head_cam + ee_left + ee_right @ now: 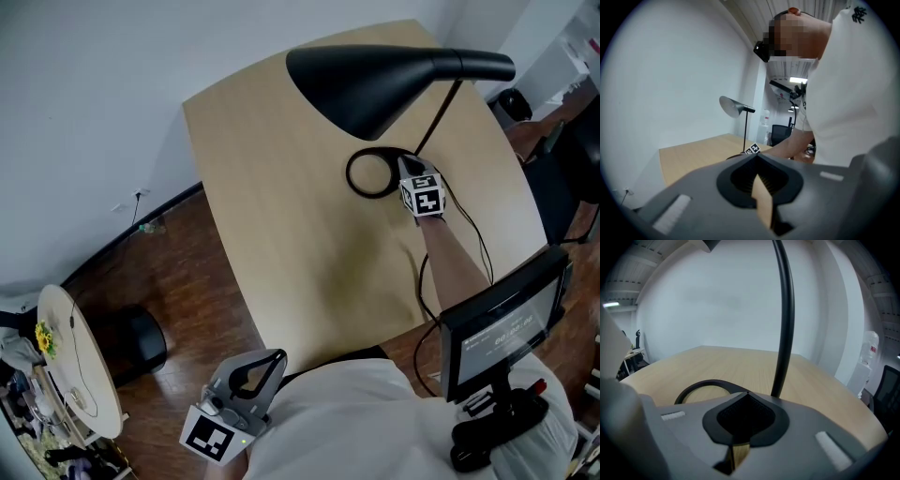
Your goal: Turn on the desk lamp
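Note:
A black desk lamp stands on the light wooden desk (pixel 281 206); its shade (pixel 366 80) is dark, with no glow under it. Its thin stem (pixel 439 117) drops to a ring base (pixel 370 173). My right gripper (pixel 405 169) is shut and empty, its tip resting at the ring base beside the stem's foot. The right gripper view shows the stem (pixel 784 324) just past the closed tips (pixel 747 393) and the ring (pixel 701 386) to the left. My left gripper (pixel 274 358) hangs shut and empty by the person's body, off the desk. From there the lamp (pixel 732 106) looks far away.
A black cable (pixel 424 281) runs from the lamp base over the desk's near edge. A screen on a stand (pixel 502 323) sits at the lower right. On the wooden floor are a black bin (pixel 141 339) and a small round table (pixel 80 361); a chair (pixel 581 159) stands on the right.

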